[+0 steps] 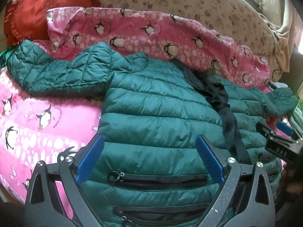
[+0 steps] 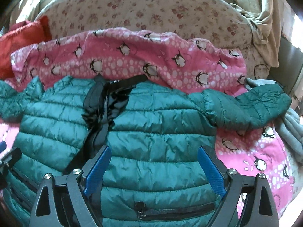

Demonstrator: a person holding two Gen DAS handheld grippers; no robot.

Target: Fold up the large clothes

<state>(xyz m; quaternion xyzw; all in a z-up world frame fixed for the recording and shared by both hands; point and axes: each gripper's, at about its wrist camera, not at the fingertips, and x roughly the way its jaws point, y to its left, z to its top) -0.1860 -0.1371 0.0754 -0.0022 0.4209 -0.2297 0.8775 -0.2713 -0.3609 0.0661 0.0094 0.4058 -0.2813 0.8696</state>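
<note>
Left wrist view: green puffer jacket (image 1: 161, 117) spread flat; both my grippers (image 1: 149, 157) (image 2: 154, 167) open, empty. I'd pinch a sleeve (image 1: 62, 70) first.

A green quilted jacket (image 1: 161, 113) lies spread front-up on a pink penguin-print blanket (image 1: 37, 121), one sleeve (image 1: 62, 70) stretched to the far left; black lining (image 1: 217, 94) shows at its open collar. The left gripper (image 1: 149, 151) hovers with jaws wide apart above the zipped pocket (image 1: 159, 179); the right gripper (image 1: 280, 138) shows at the right edge; a red pillow (image 1: 45, 9) sits far left.
</note>
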